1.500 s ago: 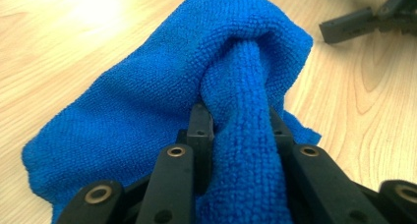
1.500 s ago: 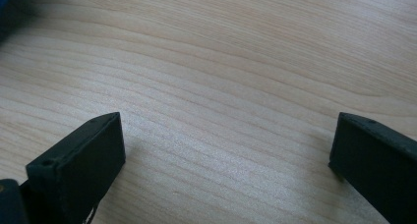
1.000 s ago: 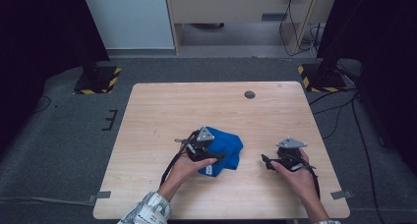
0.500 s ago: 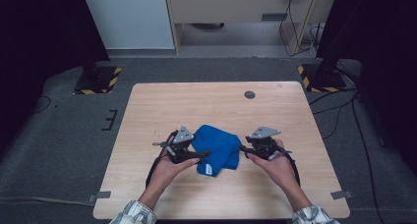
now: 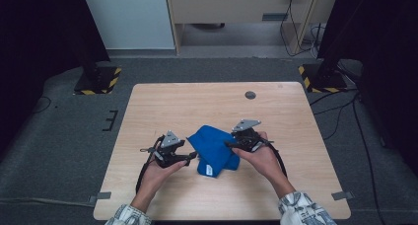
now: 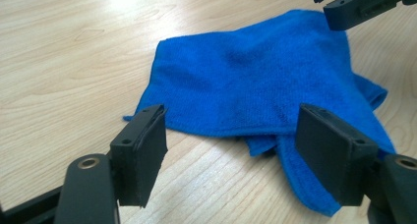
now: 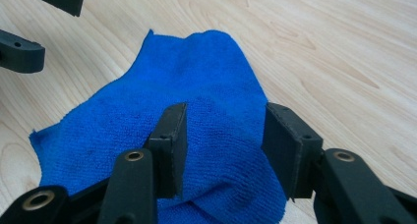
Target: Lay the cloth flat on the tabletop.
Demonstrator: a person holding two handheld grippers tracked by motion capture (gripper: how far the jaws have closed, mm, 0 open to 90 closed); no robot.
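Left gripper point(image 6: 231, 145): jaws apart, just been closing a little, nothing pinched between the pads; near edge of the blue cloth point(image 6: 260, 86) lying just beyond the tips, one folded corner reaching under the right-hand pad. Seen from the high view, left gripper point(image 5: 190, 157) at the cloth's left edge, tips pointing right toward it, held low over the table; touching the fabric or not, hard to tell from above.

Right gripper point(image 7: 223, 150): jaws half apart, just been opening slightly, straddling a raised hump of the cloth point(image 7: 196, 101); pads beside the fabric on either side, not visibly pressing it. In the high view, right gripper point(image 5: 230, 145) at the cloth's upper right, tips pointing left, grey three-cornered plate on top.

Blue cloth point(image 5: 215, 151) rumpled and partly folded over itself, lying between the two grippers on the near middle of the wooden table point(image 5: 162, 106), a small white tag showing at its near edge. Left hand point(image 5: 158, 173) and right hand point(image 5: 261, 158) coming in from the near side, patterned sleeves at the wrists, black cables looping off each gripper.

Farther out: small dark round disc point(image 5: 250, 94) on the far part of the table, well apart from the cloth.
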